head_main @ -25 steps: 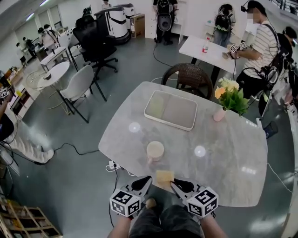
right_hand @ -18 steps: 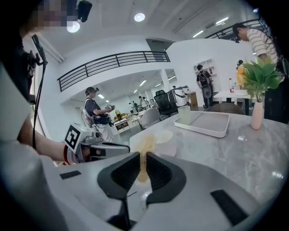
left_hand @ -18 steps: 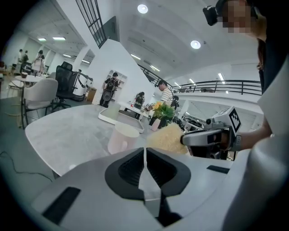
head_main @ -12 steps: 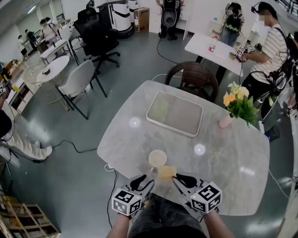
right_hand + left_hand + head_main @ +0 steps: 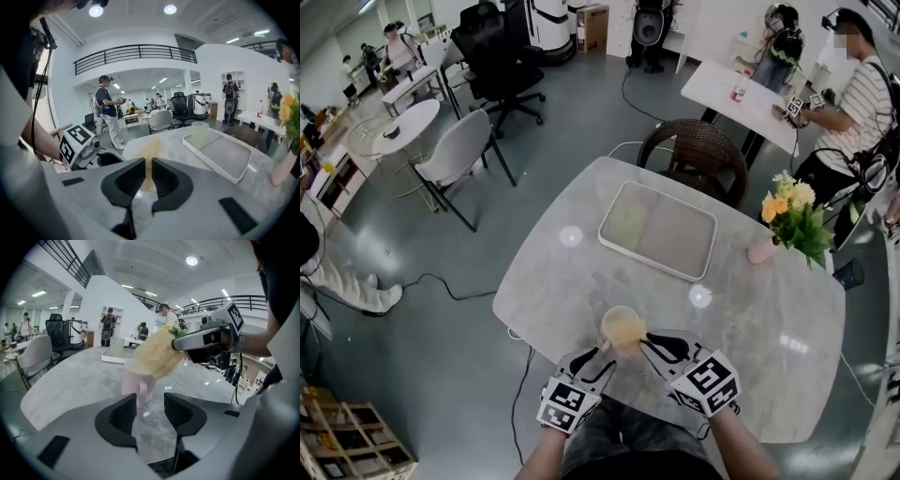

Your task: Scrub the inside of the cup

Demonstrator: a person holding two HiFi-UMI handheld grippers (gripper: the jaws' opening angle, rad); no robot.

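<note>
Yellow sponge (image 5: 157,357) pinched in right jaws over upright cup (image 5: 133,383); left jaws opening, empty.

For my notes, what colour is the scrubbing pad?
Scrubbing pad: pale yellow, clearest in left gripper view.

I'm seeing bright, even indoor light here, coming from ceiling lamps (image 5: 170,9) overhead. In my head view they throw two round glare spots onto the polished table (image 5: 769,356). Shadows are soft and faint on the floor. Both gripper views bulge like a fisheye, with black corners and bent lines at the rim. In the right gripper view the sponge (image 5: 150,157) up close smears into blur, while the far room stays fairly sharp.
</note>
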